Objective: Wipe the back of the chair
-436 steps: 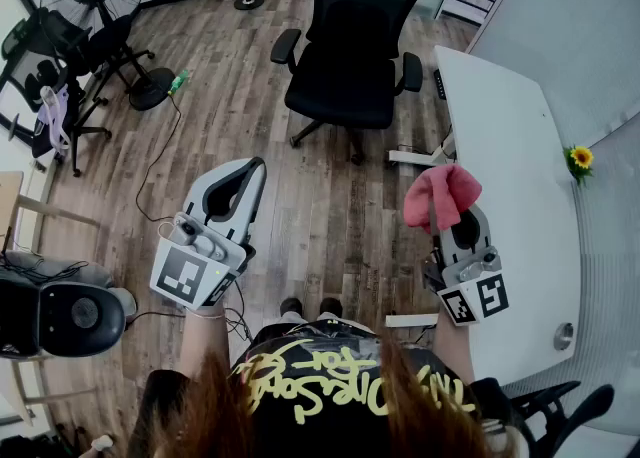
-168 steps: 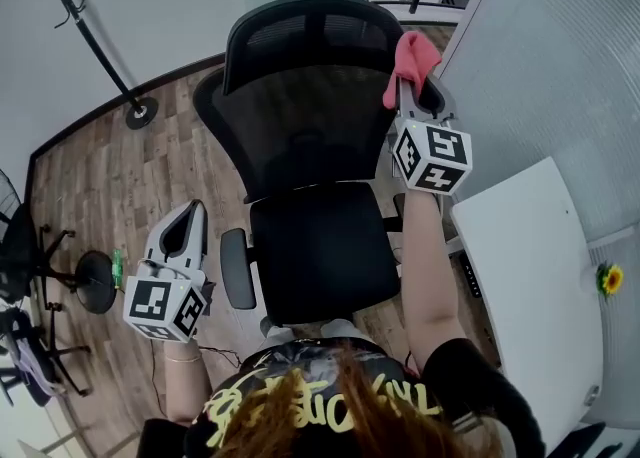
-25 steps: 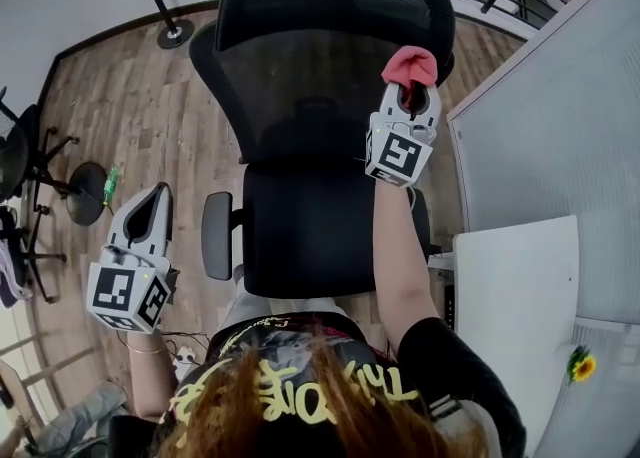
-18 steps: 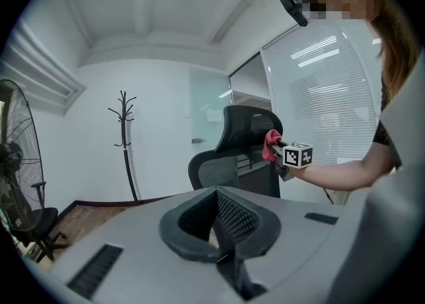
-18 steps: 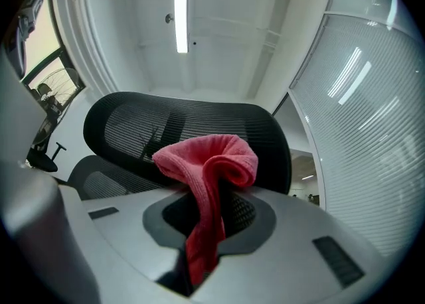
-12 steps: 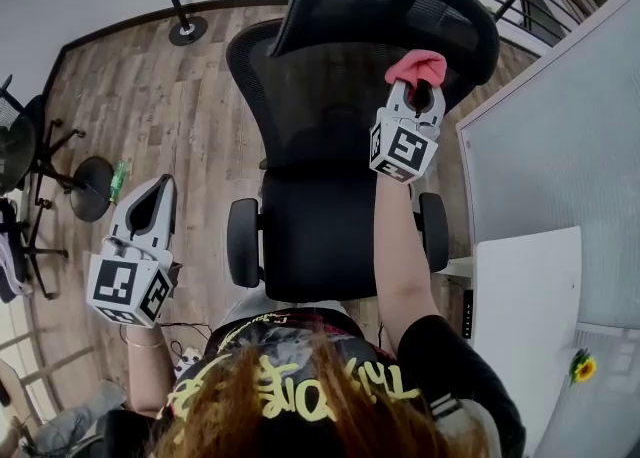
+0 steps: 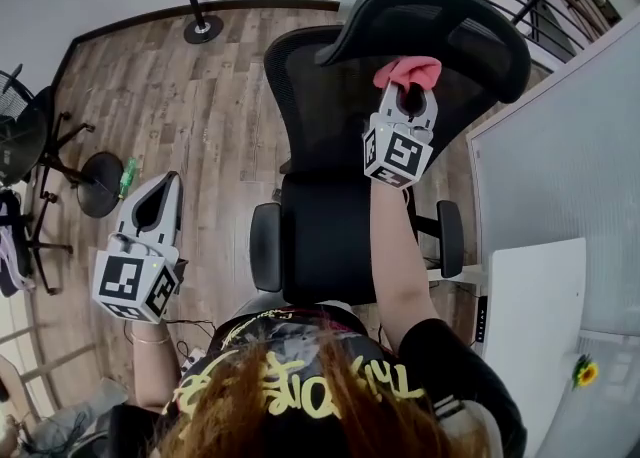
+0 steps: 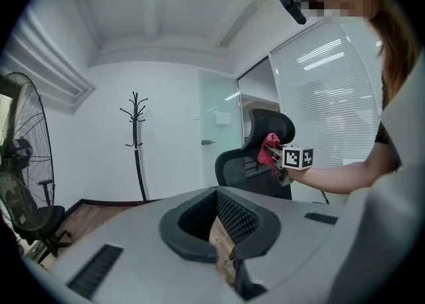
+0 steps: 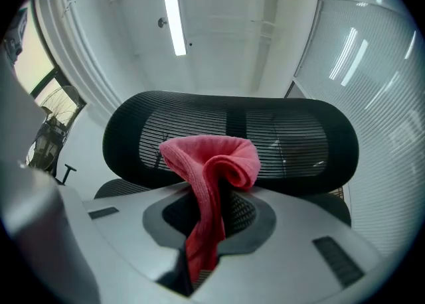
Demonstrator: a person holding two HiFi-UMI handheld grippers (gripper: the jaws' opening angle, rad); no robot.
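Observation:
A black mesh office chair (image 7: 330,106) stands in front of me, with its headrest (image 7: 432,24) above the back. My right gripper (image 7: 405,96) is shut on a pink cloth (image 7: 407,72), and the cloth is held against the upper back just under the headrest. In the right gripper view the cloth (image 9: 214,163) bulges from the jaws of that gripper (image 9: 209,196), in front of the headrest (image 9: 279,138). My left gripper (image 7: 160,192) hangs low at the left, away from the chair, shut with nothing in it. Its own view shows the left gripper (image 8: 216,194), the chair (image 8: 247,168) and the cloth (image 8: 269,150).
A coat stand base (image 7: 203,26) is on the wood floor at the back. A fan base (image 7: 100,186) and a green bottle (image 7: 127,176) lie at the left. A white desk (image 7: 530,316) and a partition wall (image 7: 570,146) close in the right side.
The right gripper and cloth have slid left across the chair back, from its right side to below the headrest's middle. The chair sits further right in view. The left gripper stays low.

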